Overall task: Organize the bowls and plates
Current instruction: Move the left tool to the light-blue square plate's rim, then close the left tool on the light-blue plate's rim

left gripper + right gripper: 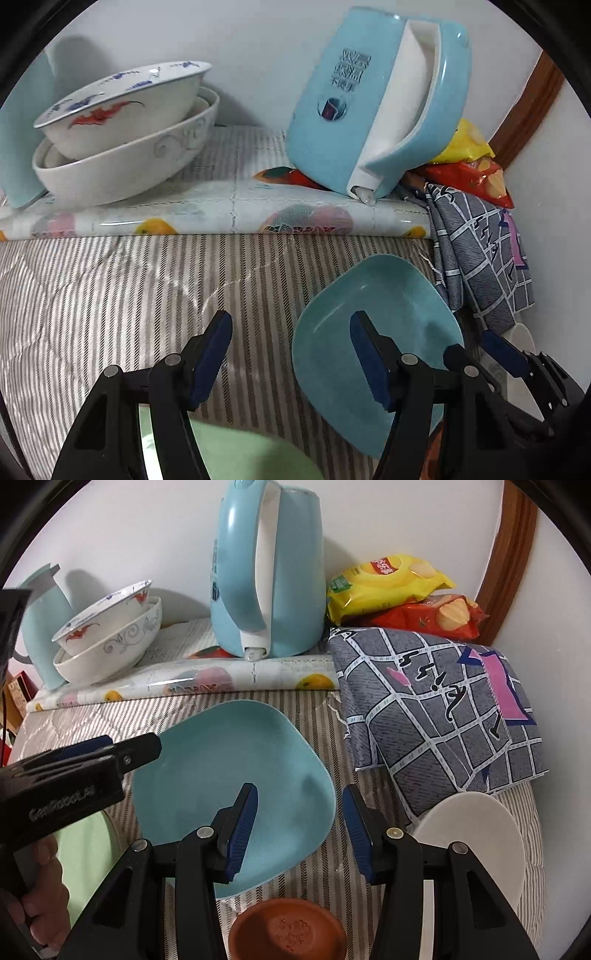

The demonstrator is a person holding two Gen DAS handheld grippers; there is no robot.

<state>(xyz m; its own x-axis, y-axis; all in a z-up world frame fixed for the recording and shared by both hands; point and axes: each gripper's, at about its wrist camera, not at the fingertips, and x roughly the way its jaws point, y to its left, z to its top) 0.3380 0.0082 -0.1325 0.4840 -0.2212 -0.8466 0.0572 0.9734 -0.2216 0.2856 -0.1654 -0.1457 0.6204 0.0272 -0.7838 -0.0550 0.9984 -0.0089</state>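
Note:
A light blue squarish plate (229,771) lies on the striped cloth; it also shows in the left wrist view (373,325). My right gripper (299,827) is open, its jaws astride the plate's right rim. My left gripper (290,350) is open over the cloth, its right finger over the plate's left part; it also shows in the right wrist view (110,753). A light green plate (236,454) lies below the left gripper. A white plate (480,838) and a small terracotta dish (288,930) lie near the right gripper. Stacked white bowls (122,136) stand at the back left.
A light blue kettle (266,568) stands on a fruit-print mat (207,679) at the back. A grey patterned folded cloth (436,716) and snack bags (391,583) lie at the right. A pale blue jug (40,620) stands behind the bowls. A wall is behind.

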